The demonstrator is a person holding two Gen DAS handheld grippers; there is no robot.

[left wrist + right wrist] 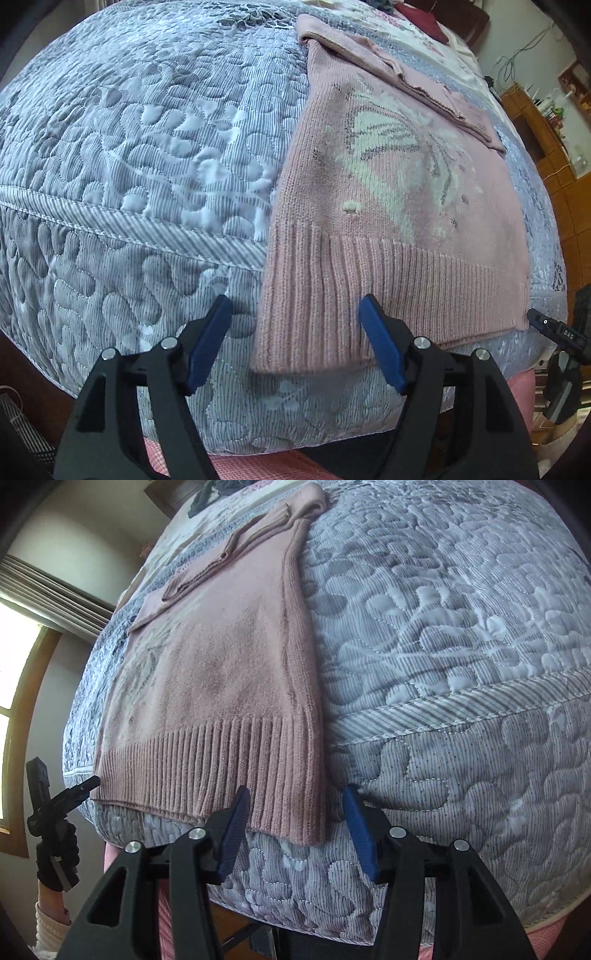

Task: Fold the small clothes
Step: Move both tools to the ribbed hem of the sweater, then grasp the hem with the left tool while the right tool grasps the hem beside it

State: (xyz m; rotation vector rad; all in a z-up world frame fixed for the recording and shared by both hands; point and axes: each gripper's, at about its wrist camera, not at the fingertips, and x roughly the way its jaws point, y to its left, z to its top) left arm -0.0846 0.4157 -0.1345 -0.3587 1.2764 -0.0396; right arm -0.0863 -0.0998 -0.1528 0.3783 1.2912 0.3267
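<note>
Sweater (388, 206) flat on bed (129, 147), ribbed hem (369, 288) draped over front edge. Left gripper (295, 332), right gripper (291, 812) both spread, empty, at hem corners. Risk: uneven pinches skew fold; grabbing quilt too; sweater sliding off edge.

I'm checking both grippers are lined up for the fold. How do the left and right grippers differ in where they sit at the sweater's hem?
The left gripper straddles the pink sweater's left hem corner; the right gripper straddles its right corner. Both are open, blue fingers flanking ribbed hem, gripping nothing.
</note>
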